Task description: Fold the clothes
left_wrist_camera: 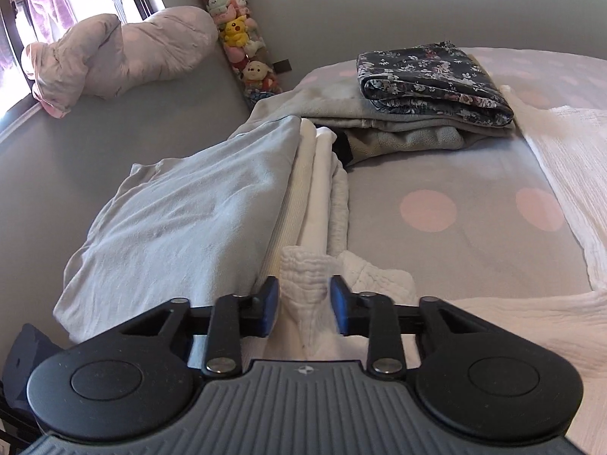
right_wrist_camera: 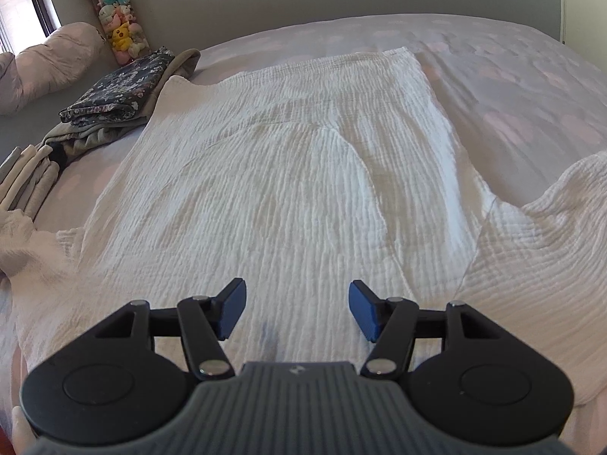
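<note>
left gripper (left_wrist_camera: 303,303) is pinching a bunched corner of the white crinkle garment (right_wrist_camera: 273,174), jaws closing on cloth. right gripper (right_wrist_camera: 296,309) is hovering over it w/ jaws apart, holding nothing. garment is lying spread on the bed (right_wrist_camera: 531,87) - risk: one-sided pull is dragging it into the folded stack (left_wrist_camera: 326,174) beside it, or thin bunch is slipping out.

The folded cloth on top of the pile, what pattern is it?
Dark folded cloth with small pale flowers, clearest in the left wrist view.
</note>
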A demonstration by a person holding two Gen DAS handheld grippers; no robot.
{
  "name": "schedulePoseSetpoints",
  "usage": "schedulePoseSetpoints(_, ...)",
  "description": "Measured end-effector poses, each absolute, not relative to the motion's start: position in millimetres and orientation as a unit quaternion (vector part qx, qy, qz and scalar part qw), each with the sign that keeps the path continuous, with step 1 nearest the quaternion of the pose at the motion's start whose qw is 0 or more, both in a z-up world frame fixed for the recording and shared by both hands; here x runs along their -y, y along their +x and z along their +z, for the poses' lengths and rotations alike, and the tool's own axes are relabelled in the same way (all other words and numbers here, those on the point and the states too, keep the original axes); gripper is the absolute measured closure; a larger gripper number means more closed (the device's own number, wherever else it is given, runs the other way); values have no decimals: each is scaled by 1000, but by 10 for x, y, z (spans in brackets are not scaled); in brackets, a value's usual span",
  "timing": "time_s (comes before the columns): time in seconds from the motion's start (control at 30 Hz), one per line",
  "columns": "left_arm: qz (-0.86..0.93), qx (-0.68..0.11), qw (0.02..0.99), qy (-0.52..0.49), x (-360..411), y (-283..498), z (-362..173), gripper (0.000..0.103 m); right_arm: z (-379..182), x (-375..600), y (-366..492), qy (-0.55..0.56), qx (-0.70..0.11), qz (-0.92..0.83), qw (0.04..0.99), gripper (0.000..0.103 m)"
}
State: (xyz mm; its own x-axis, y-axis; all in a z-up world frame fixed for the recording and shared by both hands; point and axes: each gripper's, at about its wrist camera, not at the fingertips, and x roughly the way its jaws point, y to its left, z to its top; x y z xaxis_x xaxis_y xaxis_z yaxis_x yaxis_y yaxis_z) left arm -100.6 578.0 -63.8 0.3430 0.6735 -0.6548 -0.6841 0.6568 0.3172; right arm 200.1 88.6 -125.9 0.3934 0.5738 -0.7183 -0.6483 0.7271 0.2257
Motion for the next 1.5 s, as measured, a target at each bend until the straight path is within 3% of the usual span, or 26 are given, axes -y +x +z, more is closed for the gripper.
schedulePoseSetpoints(0.33,366,-302,878,-64,-5059,-950,-173,99,-1228,-870,1961,-52,-403,365,838,40)
schedulePoseSetpoints(0.57,275,-261,924,-48,-3935,-667,29,99,-1081,-786,1795,-60,-365,375,850,40)
schedulePoseSetpoints(0.93,187,-296,934,-74,-2789,-279,-254,99,-948,-758,1623,-85,-344,379,855,40)
schedulePoseSetpoints(1.5,108,-418,900,-63,-1999,-60,-1220,99,-1095,-714,1509,2,-464,389,796,40)
